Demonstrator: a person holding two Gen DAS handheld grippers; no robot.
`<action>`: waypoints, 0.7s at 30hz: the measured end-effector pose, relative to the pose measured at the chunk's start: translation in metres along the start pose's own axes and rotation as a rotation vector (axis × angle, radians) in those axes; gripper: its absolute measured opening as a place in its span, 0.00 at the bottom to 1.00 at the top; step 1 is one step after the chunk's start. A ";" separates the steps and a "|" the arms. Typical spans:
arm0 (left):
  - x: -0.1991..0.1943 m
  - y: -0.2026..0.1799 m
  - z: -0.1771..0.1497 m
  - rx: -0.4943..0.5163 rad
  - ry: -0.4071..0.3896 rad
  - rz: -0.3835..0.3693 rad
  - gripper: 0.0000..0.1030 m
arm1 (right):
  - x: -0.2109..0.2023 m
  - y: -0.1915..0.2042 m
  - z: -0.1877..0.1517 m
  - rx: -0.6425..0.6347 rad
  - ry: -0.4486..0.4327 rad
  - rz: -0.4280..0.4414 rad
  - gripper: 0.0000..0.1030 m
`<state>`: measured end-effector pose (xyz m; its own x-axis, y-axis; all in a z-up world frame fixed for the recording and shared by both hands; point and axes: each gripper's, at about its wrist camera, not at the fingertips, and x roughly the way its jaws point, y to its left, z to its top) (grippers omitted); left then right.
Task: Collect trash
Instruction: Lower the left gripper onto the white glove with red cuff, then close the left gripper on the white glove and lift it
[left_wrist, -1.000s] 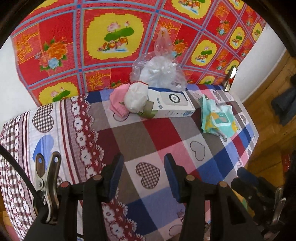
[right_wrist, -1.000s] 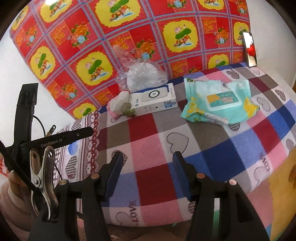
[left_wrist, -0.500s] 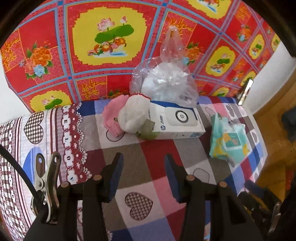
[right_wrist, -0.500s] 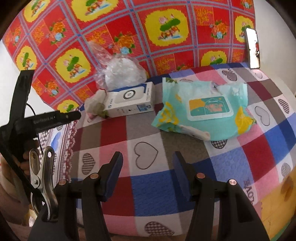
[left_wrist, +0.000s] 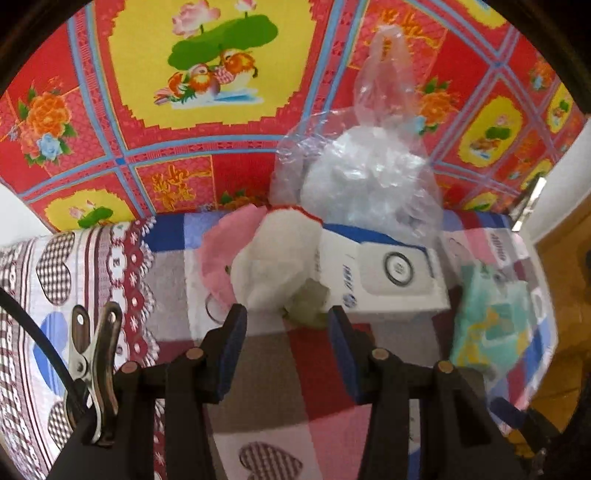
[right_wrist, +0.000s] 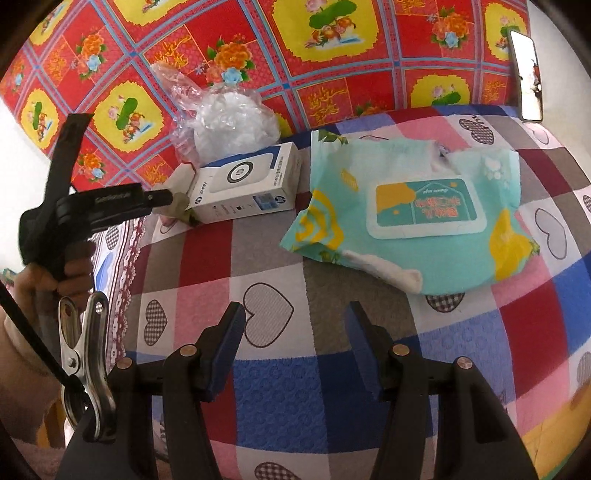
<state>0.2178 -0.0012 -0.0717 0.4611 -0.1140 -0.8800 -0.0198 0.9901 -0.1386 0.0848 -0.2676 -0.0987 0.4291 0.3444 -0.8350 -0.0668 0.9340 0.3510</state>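
Patchwork heart bedspread (right_wrist: 266, 258) meets red floral wall cloth (right_wrist: 369, 74).

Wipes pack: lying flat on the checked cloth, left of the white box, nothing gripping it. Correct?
Not quite. The wipes pack lies to the right of the white box, not left; the right wrist view shows it. The rest holds: it lies flat on the checked cloth, and nothing grips it.
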 end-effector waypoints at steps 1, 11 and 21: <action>0.003 0.000 0.003 0.000 -0.001 0.009 0.46 | 0.001 -0.001 0.001 -0.002 0.001 0.004 0.56; 0.032 0.005 0.024 -0.020 0.005 0.039 0.46 | 0.011 -0.007 0.002 0.011 0.023 0.014 0.56; 0.019 0.024 0.024 -0.042 -0.038 0.000 0.20 | 0.010 0.000 0.006 0.002 0.013 0.005 0.56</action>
<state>0.2475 0.0221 -0.0805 0.4945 -0.1097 -0.8623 -0.0567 0.9858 -0.1579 0.0948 -0.2643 -0.1046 0.4169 0.3500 -0.8388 -0.0673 0.9322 0.3556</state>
